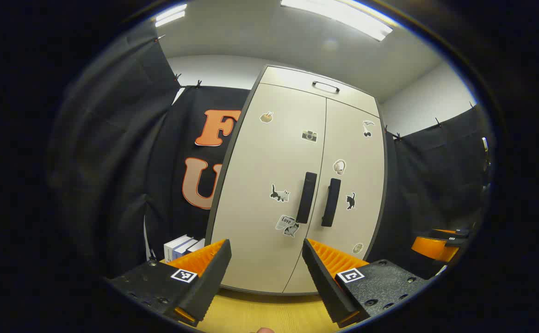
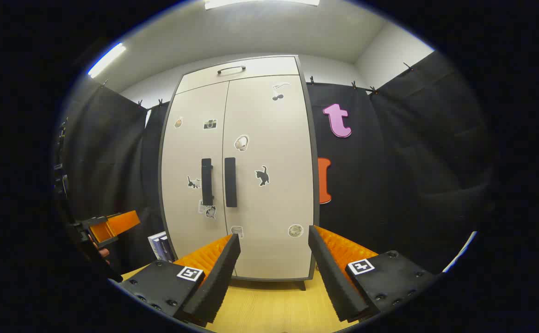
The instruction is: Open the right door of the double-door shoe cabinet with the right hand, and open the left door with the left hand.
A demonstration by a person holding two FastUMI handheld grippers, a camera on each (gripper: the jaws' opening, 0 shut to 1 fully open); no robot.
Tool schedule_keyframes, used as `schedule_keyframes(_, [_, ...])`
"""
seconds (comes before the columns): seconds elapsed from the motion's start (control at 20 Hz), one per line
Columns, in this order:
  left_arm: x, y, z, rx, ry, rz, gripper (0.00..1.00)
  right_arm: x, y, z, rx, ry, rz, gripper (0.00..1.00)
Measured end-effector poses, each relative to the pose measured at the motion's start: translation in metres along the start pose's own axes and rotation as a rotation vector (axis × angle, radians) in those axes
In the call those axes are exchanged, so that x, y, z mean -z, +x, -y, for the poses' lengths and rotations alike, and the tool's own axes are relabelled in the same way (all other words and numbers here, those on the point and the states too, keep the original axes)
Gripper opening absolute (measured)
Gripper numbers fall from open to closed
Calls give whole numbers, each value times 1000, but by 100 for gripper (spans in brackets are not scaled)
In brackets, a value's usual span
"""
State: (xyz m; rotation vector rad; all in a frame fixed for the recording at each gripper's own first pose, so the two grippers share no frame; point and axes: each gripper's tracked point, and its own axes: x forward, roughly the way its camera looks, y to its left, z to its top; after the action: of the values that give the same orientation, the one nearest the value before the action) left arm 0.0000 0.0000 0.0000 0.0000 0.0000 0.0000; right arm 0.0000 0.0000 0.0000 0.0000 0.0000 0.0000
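The cream double-door shoe cabinet (image 1: 269, 162) (image 2: 269, 138) stands upright ahead with both doors closed and stickers on them. Two dark vertical handles sit side by side at the centre seam: the left door handle (image 1: 306, 197) (image 2: 207, 181) and the right door handle (image 1: 331, 202) (image 2: 230, 182). My left gripper (image 1: 266, 245) is open, a short way in front of the lower left door, touching nothing. My right gripper (image 2: 274, 238) is open too, before the lower right door, nothing between its fingers. The left gripper (image 2: 112, 225) also shows at the left edge of the right gripper view, and the right gripper (image 1: 440, 243) at the right edge of the left gripper view.
The cabinet stands on a wooden floor (image 1: 260, 314) (image 2: 274, 310). A top drawer with a dark handle (image 1: 325, 86) (image 2: 231, 70) sits above the doors. Some boxes (image 1: 181, 247) (image 2: 160, 245) lie beside the cabinet's lower left. Black cloth walls close in on both sides.
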Motion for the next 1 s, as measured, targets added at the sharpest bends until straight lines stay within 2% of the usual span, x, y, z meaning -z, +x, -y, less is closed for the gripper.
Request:
schedule_keyframes(0.45, [2, 3, -8, -36, 53, -4, 94, 0, 12, 4, -1, 37, 3, 98])
schedule_keyframes(1.0, [3, 5, -9, -32, 72, -18, 95, 3, 19, -1, -3, 62, -1, 98])
